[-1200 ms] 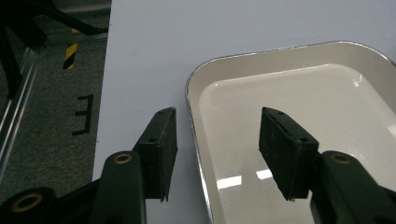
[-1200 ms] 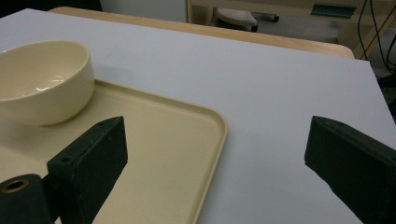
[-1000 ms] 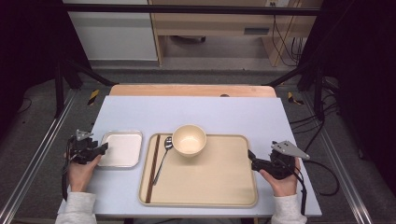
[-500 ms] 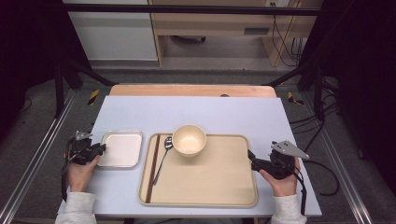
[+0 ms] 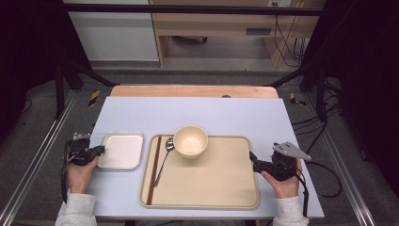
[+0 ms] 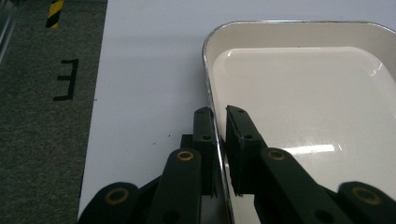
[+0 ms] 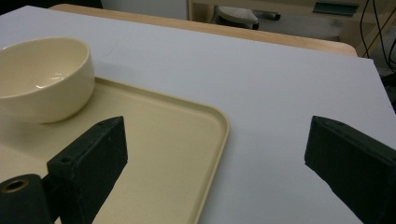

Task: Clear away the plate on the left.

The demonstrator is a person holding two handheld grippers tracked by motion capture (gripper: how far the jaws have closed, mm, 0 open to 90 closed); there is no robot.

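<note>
Gripping the left rim of the small white dish (image 6: 299, 107): left gripper (image 6: 219, 135) just closed down, one jaw outside the metal edge, the other inside on the glazed floor, rim pinched between the pads. Resting flat on the white table (image 5: 197, 113), at the person's left, just beside the beige tray (image 5: 211, 183) but apart from it. Holding by one short stretch of edge only, near a corner, so the far side of the dish hangs unsupported once lifted.

Risking, from here: tilting or swinging of the dish about the pinch, since the hold sits far from its middle; slipping off the thin, smooth rim if the pads bite shallowly; scraping or snagging on the tray lip if moved across without enough lift; knocking the cream bowl (image 5: 190, 140), the spoon (image 5: 164, 157) or the chopsticks (image 5: 154, 169) lying at the tray's left side, all close to any path onto the tray.

Waiting at the tray's right edge: right gripper (image 7: 215, 154), jaws spread wide, nothing between them, one jaw over the tray corner, the other over bare table. Offering no support to the dish at present.
</note>
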